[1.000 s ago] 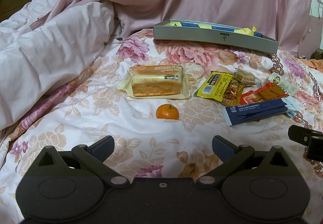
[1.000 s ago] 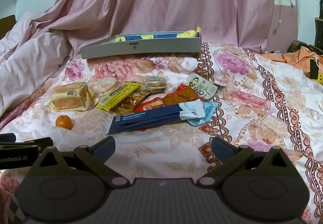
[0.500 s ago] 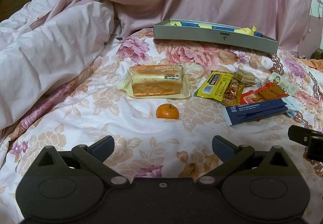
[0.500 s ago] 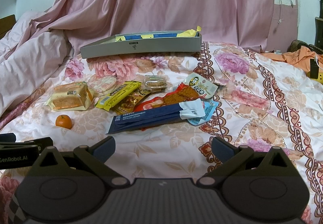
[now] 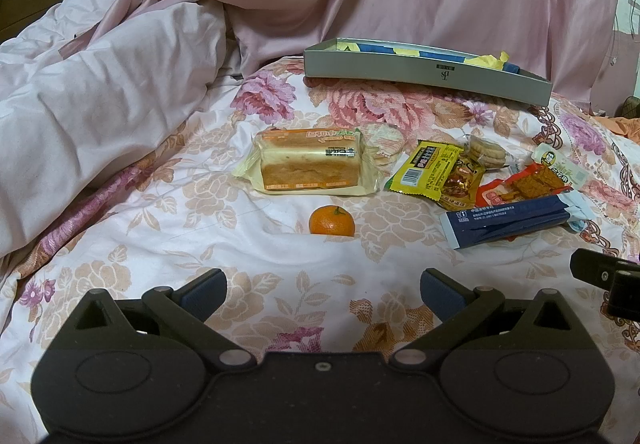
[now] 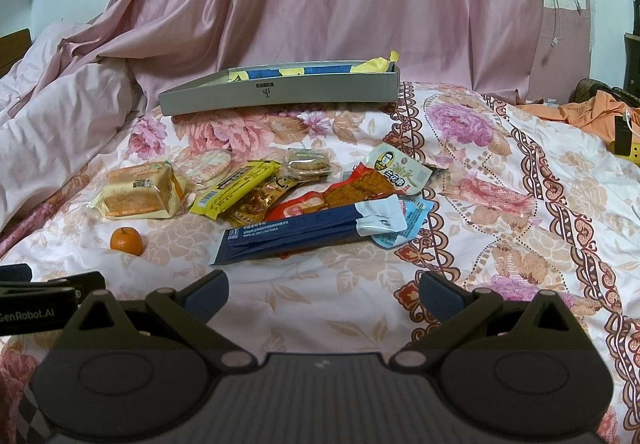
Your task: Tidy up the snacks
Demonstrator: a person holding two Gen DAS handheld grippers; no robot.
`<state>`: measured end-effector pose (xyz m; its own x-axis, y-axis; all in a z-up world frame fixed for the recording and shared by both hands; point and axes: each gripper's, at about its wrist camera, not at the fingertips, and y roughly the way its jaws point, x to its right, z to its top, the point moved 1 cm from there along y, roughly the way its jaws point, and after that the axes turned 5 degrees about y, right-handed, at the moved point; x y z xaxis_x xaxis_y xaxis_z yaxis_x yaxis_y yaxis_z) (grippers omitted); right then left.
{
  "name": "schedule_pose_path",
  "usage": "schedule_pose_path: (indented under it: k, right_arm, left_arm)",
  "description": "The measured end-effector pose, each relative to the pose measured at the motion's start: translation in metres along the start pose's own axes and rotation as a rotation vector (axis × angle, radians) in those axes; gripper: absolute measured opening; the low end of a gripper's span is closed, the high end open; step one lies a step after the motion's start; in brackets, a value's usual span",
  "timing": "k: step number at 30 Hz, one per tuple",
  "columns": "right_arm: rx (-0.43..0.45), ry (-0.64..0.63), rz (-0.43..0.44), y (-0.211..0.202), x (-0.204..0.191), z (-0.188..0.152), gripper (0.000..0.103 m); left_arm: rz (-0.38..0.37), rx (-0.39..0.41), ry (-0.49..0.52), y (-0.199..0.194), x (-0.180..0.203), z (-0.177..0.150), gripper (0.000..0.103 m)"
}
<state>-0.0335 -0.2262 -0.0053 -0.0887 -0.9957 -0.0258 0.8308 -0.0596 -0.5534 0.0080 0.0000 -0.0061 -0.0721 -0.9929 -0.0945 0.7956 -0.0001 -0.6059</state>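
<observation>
Snacks lie scattered on a floral bedsheet: a wrapped cake slice (image 5: 310, 165) (image 6: 140, 193), a small orange (image 5: 332, 220) (image 6: 126, 240), a yellow bar (image 5: 426, 165) (image 6: 236, 187), a cookie pack (image 5: 486, 155) (image 6: 310, 165), a red packet (image 6: 340, 195) and a long navy packet (image 5: 508, 222) (image 6: 304, 234). A grey box (image 5: 424, 73) (image 6: 280, 91) sits behind them. My left gripper (image 5: 322, 290) is open, short of the orange. My right gripper (image 6: 322, 290) is open, short of the navy packet. Both hold nothing.
A bunched pink quilt (image 5: 92, 123) rises along the left. A pink drape (image 6: 340, 3) hangs behind the box. Orange cloth (image 6: 592, 115) lies at the far right. Bare sheet stretches to the right of the snacks (image 6: 520, 211).
</observation>
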Motion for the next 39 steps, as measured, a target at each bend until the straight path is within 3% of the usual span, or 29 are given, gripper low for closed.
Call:
schedule_pose_path:
  k: [31, 39]
  right_arm:
    - [-0.010, 0.006, 0.006, 0.003, 0.002, 0.002, 0.103]
    - [0.004, -0.094, 0.086, 0.009, -0.013, 0.009, 0.103]
  left_arm:
    - [0.006, -0.014, -0.002, 0.002, -0.002, 0.001, 0.102]
    - [0.023, -0.054, -0.018, 0.022, -0.016, 0.009, 0.102]
